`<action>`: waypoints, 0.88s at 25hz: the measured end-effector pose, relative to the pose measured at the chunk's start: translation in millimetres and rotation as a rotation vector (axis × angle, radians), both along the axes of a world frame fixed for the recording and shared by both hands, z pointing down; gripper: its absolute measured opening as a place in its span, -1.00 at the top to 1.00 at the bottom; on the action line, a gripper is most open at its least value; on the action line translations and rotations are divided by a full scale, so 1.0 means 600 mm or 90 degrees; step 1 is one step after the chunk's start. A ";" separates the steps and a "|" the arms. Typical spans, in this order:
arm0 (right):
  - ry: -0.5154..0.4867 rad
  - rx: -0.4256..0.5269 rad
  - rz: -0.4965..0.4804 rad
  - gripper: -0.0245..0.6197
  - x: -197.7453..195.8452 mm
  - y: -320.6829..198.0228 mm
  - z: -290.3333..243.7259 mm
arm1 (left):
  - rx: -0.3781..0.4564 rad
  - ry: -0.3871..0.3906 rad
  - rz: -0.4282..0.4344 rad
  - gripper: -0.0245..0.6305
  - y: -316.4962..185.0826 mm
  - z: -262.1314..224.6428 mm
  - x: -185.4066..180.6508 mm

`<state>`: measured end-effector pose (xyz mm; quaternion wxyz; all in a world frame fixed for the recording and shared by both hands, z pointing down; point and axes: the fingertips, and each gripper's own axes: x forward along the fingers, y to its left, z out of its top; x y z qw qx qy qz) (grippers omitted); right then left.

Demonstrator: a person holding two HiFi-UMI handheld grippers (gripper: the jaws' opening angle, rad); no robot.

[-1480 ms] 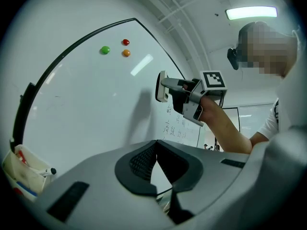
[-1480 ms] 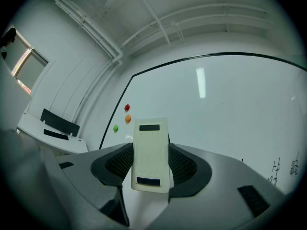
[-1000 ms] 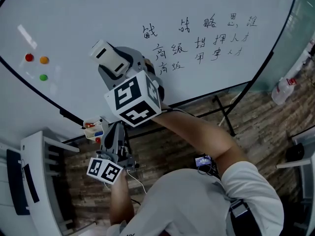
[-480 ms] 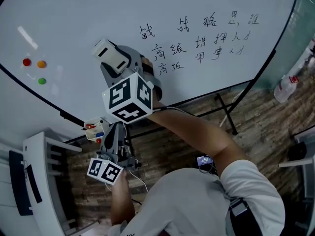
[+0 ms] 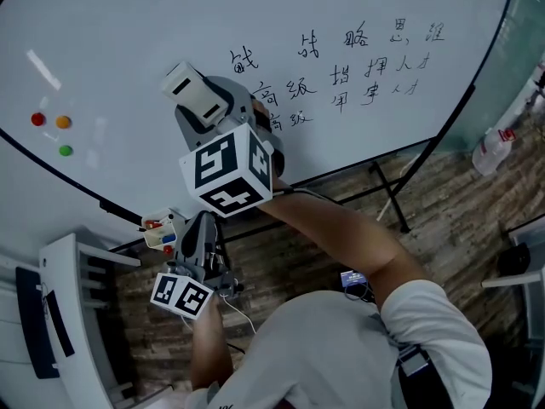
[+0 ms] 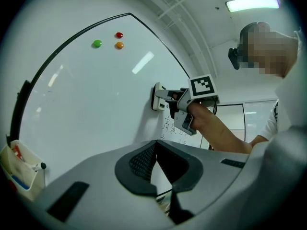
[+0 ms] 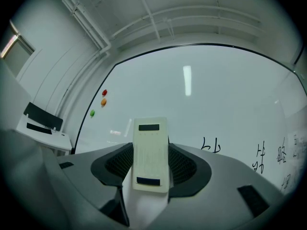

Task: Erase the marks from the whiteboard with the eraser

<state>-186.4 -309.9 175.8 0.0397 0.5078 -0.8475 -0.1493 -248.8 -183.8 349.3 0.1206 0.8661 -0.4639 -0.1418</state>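
Wiping step in hand, marks not yet cleared. Right gripper [image 7: 151,169] pinching eraser [image 7: 150,152] between both jaws, eraser at whiteboard [image 5: 111,32], just left of marks [image 5: 341,66]. Best: pad flat, firm pressure, sweep right across all three rows, overlap passes. Left gripper [image 6: 156,171] pressed together, empty, low by pen tray [image 5: 160,227]. Room: bare board left and above; black frame edge near below bottom row, so short strokes there. Magnets [image 5: 51,130] well apart.
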 end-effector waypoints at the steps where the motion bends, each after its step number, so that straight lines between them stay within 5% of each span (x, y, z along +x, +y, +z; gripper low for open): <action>1: -0.001 0.000 0.000 0.16 0.004 0.000 -0.001 | 0.000 0.000 0.002 0.91 -0.002 0.000 0.004; 22: -0.018 0.009 0.037 0.16 0.119 -0.007 -0.017 | 0.004 -0.010 0.050 0.91 -0.033 -0.011 0.085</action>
